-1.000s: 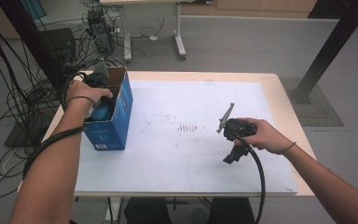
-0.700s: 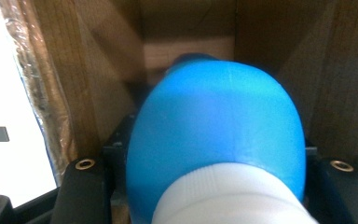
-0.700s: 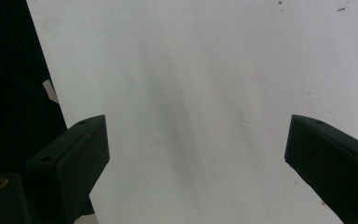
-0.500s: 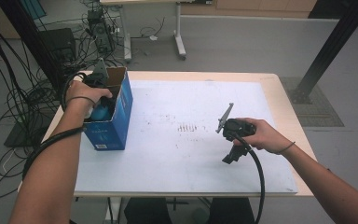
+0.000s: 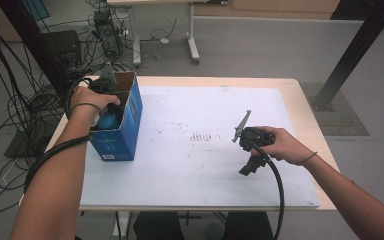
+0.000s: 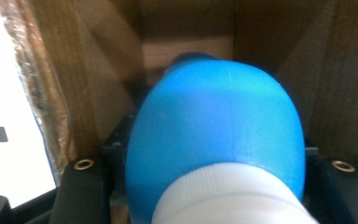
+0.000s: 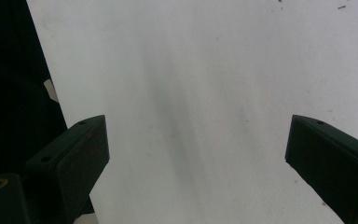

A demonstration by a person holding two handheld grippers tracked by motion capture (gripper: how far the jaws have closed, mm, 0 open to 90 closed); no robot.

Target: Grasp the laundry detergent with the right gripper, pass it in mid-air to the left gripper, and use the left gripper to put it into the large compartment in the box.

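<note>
Table [image 5: 280,85]: a pale wooden top, most of it covered by a white sheet [image 5: 205,165] that bears a few dark specks near its middle. The right gripper view looks down on this same white sheet [image 7: 205,93].

Blue box [image 5: 122,130]: an open-topped carton with brown cardboard inside, standing upright at the left edge of the table, well apart from the right gripper. In the left gripper view its brown inner walls [image 6: 345,70] close in on both sides.

Blue bottle [image 5: 109,120]: a rounded blue body with a white cap, sitting inside the mouth of the blue box. In the left gripper view the blue bottle [image 6: 214,135] sits between the two black jaws, white cap nearest the camera, blue body pointing into the box.

Left gripper [image 5: 105,97]: held in the person's left hand over the box opening, reaching down into it. Its jaws are clamped on the blue bottle, one against each side of it.

Right gripper [image 5: 247,165]: held in the person's right hand at the right of the sheet, pointing down toward it, with its cable trailing toward the near table edge. The right gripper view shows the right gripper [image 7: 196,149] with jaws standing wide apart and only bare sheet between them.
</note>
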